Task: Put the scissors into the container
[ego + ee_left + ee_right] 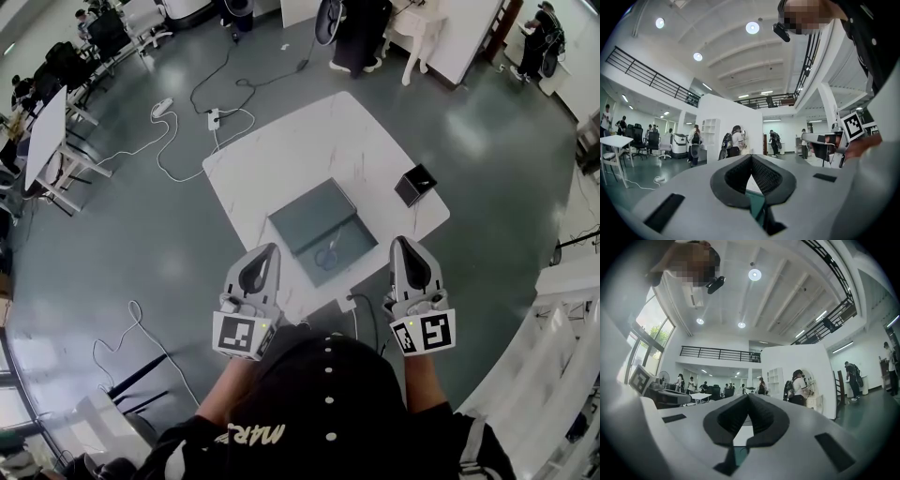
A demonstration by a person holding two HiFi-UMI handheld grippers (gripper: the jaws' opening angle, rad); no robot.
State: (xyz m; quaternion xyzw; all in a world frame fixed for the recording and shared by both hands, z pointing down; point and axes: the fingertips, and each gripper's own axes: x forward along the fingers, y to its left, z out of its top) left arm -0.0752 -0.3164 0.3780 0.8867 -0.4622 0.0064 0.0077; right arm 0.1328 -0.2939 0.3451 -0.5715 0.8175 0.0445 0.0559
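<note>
The scissors [328,254] lie inside the grey-green container [302,219], which sits on the white table [272,159] in the head view. Both grippers are held up close to the person's body, short of the table's near edge and apart from the container. My left gripper [272,247] is shut, its tips touching with nothing between them; in the left gripper view it [751,156] points out over the room. My right gripper [401,241] is likewise shut and empty, and in the right gripper view it [748,395] aims level into the hall.
A small black box [415,184] stands at the table's right corner. Cables and a power strip [214,119] trail over the floor behind the table. A white desk [47,139] and chairs stand far left, and a white railing [553,337] runs at the right. Several people stand about the hall.
</note>
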